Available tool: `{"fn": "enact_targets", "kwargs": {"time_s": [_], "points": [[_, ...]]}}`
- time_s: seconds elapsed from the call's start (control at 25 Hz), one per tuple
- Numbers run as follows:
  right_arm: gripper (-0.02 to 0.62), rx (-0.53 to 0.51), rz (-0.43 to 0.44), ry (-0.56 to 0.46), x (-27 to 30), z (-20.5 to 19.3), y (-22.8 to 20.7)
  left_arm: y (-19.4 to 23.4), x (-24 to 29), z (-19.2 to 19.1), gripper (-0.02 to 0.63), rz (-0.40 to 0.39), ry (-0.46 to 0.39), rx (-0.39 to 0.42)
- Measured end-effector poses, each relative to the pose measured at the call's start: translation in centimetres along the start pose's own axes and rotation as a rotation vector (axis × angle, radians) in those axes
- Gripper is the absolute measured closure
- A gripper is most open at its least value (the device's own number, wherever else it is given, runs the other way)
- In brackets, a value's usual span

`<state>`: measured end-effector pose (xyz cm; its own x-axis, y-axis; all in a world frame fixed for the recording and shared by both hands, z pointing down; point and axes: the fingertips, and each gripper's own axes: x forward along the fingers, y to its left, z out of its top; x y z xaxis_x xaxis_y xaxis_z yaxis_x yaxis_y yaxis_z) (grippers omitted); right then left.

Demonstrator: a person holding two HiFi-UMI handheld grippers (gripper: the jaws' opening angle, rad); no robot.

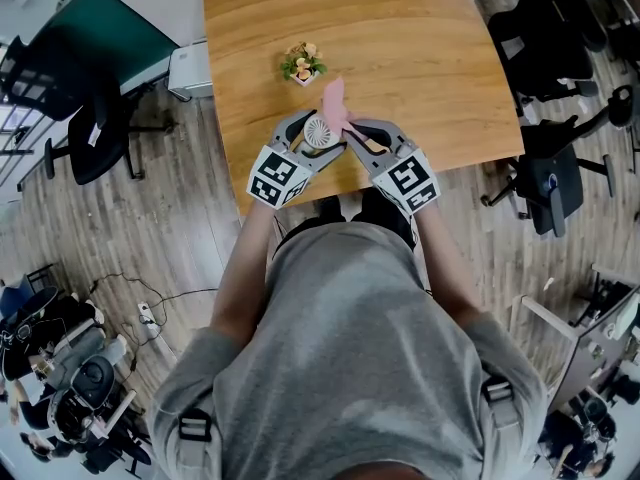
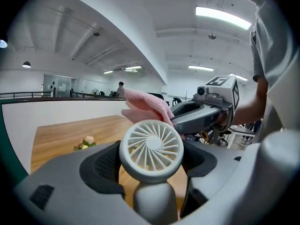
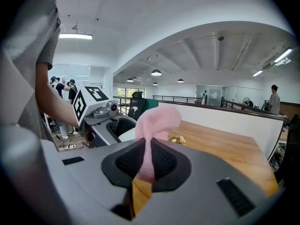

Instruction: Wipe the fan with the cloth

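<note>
Left tongs (image 2: 151, 164) grip fan (image 2: 151, 146), right tongs (image 3: 146, 161) pinch cloth (image 3: 157, 121) beside it; wooden tabletop (image 1: 400, 48), flowers (image 1: 302, 64), office chairs (image 1: 555, 183) around.

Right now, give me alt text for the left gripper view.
The left gripper holds a white fan, grille toward the camera. Behind its top, the right gripper holds a pink cloth; contact unclear. Table and flowers beyond.

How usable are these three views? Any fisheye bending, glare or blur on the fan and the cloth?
Head view: evenly lit, the table edges bow from lens distortion, and the fan is small but sharp. Left gripper view: strong fisheye with black corners, a ceiling light blown out, the fan grille crisp. Right gripper view: same curvature, the cloth in focus with no glare.
</note>
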<state>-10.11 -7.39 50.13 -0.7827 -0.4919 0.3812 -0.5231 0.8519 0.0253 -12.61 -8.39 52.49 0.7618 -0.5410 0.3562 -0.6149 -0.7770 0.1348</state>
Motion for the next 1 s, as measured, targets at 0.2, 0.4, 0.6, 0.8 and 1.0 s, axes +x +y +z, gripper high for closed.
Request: {"fn": "enact_targets", "kwargs": {"time_s": [0.2, 0.4, 0.6, 0.8, 1.0], "points": [[0.557, -0.041, 0.021, 0.031, 0.2, 0.0, 1.0, 0.8, -0.5, 0.1, 0.216, 0.019, -0.017, -0.032], [0.557, -0.076, 0.049, 0.045, 0.2, -0.2, 2.0, 0.7, -0.1, -0.6, 0.216, 0.030, 0.021, 0.013], [0.557, -0.096, 0.058, 0.036, 0.0, 0.3, 2.6, 0.6, -0.3, -0.6, 0.215, 0.023, 0.028, 0.008], [0.557, -0.062, 0.054, -0.015, -0.5, 1.5, 2.5, -0.1, -0.7, 0.1, 0.216, -0.021, -0.010, -0.033], [0.557, -0.056, 0.029, -0.028, -1.1, 1.6, 1.5, -1.6, -1.1, 0.7, 0.216, -0.121, -0.053, -0.070]]}}
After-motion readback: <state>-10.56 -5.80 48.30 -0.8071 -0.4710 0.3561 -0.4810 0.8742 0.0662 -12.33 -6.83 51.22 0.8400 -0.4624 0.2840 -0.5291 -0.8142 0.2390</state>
